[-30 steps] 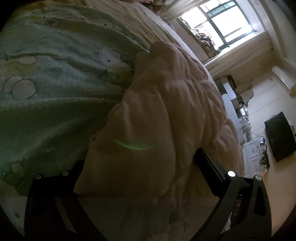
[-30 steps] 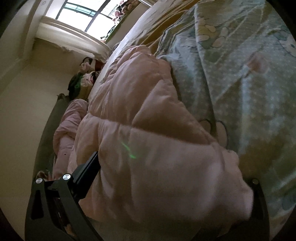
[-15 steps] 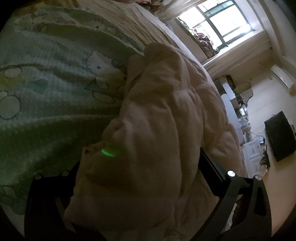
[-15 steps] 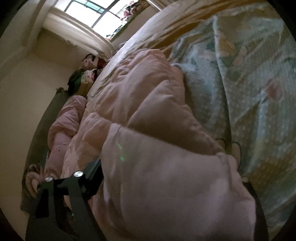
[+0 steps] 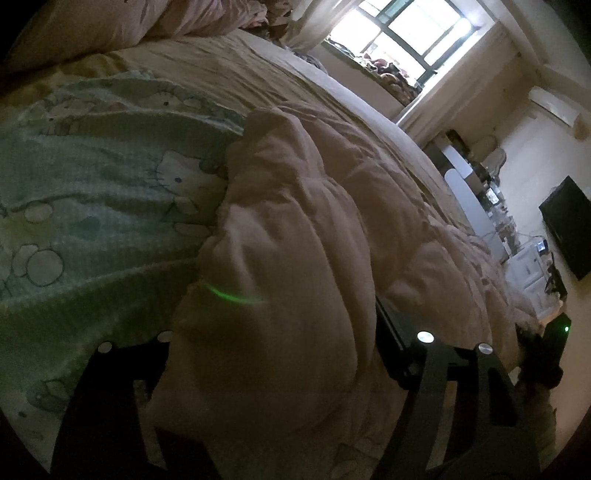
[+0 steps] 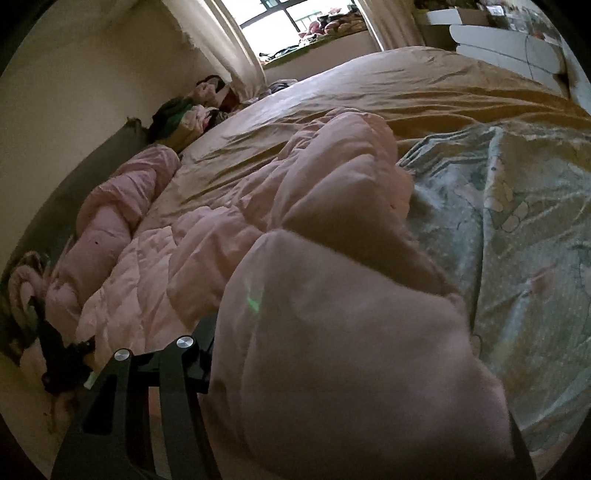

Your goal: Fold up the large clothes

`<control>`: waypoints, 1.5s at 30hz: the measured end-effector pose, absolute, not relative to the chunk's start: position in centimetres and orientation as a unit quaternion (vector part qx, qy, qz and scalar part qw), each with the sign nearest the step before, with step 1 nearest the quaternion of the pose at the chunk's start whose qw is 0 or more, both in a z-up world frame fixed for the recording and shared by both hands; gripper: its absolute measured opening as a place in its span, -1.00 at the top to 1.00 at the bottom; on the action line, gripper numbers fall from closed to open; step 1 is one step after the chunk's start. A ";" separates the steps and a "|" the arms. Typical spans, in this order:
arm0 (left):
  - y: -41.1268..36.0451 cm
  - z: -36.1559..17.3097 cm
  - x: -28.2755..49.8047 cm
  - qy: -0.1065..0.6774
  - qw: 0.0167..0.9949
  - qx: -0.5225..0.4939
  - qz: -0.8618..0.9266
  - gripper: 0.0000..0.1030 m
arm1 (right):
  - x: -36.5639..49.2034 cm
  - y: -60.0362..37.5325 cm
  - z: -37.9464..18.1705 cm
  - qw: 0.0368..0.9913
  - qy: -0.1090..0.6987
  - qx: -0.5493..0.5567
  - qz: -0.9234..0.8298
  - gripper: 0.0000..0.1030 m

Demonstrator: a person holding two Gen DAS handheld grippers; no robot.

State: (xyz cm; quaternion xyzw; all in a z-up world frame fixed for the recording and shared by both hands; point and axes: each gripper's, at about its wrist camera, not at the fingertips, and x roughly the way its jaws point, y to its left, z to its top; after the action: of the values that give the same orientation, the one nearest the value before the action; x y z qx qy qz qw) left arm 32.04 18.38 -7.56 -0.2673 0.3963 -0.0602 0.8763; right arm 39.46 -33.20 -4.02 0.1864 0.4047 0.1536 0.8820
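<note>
A puffy pale pink padded garment (image 5: 295,221) lies stretched across the bed, and both grippers hold its near edge. In the left wrist view my left gripper (image 5: 266,350) has a thick bunch of it between its black fingers (image 5: 391,332). The jaws are closing and press into the padding. In the right wrist view the same pink garment (image 6: 332,206) fills my right gripper (image 6: 351,387). Its jaws are also closing and squeeze the fold. The left finger (image 6: 199,354) shows, while the right one is mostly hidden under cloth. The held edge is raised off the bed.
A mint cartoon-print blanket (image 5: 92,206) lies beside the garment on a tan sheet (image 6: 406,85). A rolled pink quilt (image 6: 110,221) and a clothes pile (image 6: 192,107) sit by the wall. Window (image 5: 399,33), black screen (image 5: 569,225) and white furniture (image 5: 461,184) are beyond the bed.
Both pairs of jaws have narrowed onto the pink garment. Both hands rose and rolled, lifting the near edge, so more of the bed and window now shows.
</note>
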 end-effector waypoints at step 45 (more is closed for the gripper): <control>17.5 1.7 27.6 0.276 0.923 -0.246 -0.104 0.30 | 34.5 -24.4 6.8 0.929 0.306 0.035 0.205 0.35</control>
State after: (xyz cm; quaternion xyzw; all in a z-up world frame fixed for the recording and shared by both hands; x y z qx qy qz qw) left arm 27.63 17.48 1.68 -0.2459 0.2763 -0.1037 0.9233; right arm 34.48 -24.44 6.79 0.0352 0.3060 0.2045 0.9291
